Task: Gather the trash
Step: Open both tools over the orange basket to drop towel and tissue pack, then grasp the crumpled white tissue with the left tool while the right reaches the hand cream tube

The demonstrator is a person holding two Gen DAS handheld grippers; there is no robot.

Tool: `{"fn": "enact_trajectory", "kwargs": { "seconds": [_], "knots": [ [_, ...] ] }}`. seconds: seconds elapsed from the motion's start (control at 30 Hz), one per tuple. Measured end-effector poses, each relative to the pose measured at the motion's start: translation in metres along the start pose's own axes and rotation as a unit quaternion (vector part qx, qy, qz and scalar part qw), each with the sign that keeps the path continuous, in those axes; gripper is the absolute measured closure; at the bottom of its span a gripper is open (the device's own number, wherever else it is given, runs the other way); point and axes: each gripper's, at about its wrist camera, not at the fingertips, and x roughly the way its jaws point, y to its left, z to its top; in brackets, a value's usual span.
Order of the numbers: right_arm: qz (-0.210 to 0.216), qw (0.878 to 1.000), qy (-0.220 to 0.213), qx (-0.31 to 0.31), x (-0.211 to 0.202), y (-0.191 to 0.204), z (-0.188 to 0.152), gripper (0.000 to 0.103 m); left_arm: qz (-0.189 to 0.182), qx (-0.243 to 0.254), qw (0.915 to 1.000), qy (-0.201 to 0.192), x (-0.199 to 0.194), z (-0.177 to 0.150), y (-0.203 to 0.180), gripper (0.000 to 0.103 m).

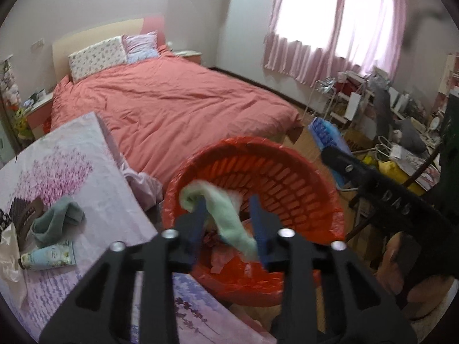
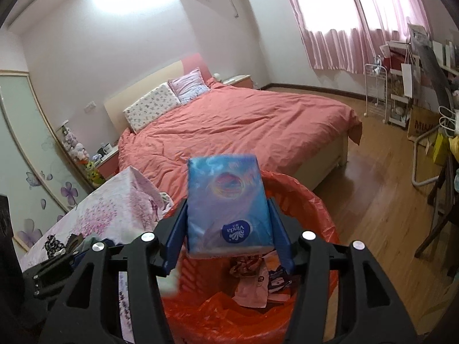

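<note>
Parted left gripper [image 1: 229, 223] drops cloth [image 1: 226, 215]; right gripper [image 2: 228, 235] grasps tissue pack [image 2: 228, 206] (over bin [image 1: 301, 177]).

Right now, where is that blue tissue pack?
In the right wrist view the blue tissue pack sits between the right gripper's fingers, directly above the red-lined trash basket, with the bed behind.

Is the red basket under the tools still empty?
No. In the right wrist view the red basket already holds crumpled wrappers on its red liner, below the blue tissue pack.

Window [image 1: 338, 14] glare, fisheye-warped, blurred foreground
</note>
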Motion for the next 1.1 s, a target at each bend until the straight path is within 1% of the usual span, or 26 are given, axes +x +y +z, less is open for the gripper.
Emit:
{"fn": "enact_trajectory", "kwargs": {
  "seconds": [0.07, 0.1, 0.2, 0.37, 0.53, 0.7, 0.83, 0.9, 0.97, 1.07, 1.1],
  "knots": [
    [-0.005, 1.000, 0.006, -0.001, 0.003, -0.002, -0.003, 0.041, 0.012, -0.003, 0.9999, 0.005, 0.004, -0.003, 0.006, 0.066],
    [-0.007, 1.000, 0.007, -0.002, 0.004, -0.002, -0.003, 0.039, 0.019, -0.003, 0.9998, 0.005, 0.004, -0.005, 0.010, 0.062],
    [-0.016, 1.000, 0.009, -0.011, 0.000, 0.002, -0.011, 0.038, 0.044, -0.002, 0.9990, 0.003, -0.002, -0.010, 0.024, 0.053],
    [-0.019, 0.999, 0.026, -0.024, 0.002, 0.010, -0.019, 0.038, 0.080, -0.006, 0.9967, -0.005, -0.021, -0.019, 0.044, 0.044],
    [-0.012, 0.998, 0.034, -0.049, -0.003, 0.031, -0.022, 0.038, 0.110, -0.004, 0.9938, -0.012, -0.040, -0.030, 0.063, 0.041],
    [-0.001, 0.997, 0.041, -0.071, -0.007, 0.054, -0.028, 0.039, 0.139, -0.032, 0.9897, -0.017, -0.066, -0.042, 0.103, 0.039],
    [0.011, 0.995, 0.048, -0.089, -0.011, 0.074, -0.036, 0.038, 0.172, -0.052, 0.9832, -0.029, -0.093, -0.056, 0.141, 0.034],
    [0.019, 0.994, 0.054, -0.098, -0.011, 0.084, -0.041, 0.038, 0.196, -0.065, 0.9779, -0.033, -0.107, -0.065, 0.166, 0.032],
    [0.027, 0.992, 0.062, -0.108, -0.011, 0.094, -0.048, 0.038, 0.218, -0.081, 0.9720, -0.031, -0.117, -0.074, 0.191, 0.031],
    [0.034, 0.989, 0.074, -0.123, -0.007, 0.108, -0.059, 0.038, 0.233, -0.110, 0.9659, -0.021, -0.122, -0.084, 0.222, 0.031],
    [0.037, 0.988, 0.079, -0.127, -0.006, 0.113, -0.062, 0.038, 0.234, -0.115, 0.9651, -0.019, -0.123, -0.086, 0.228, 0.031]
  ]
}}
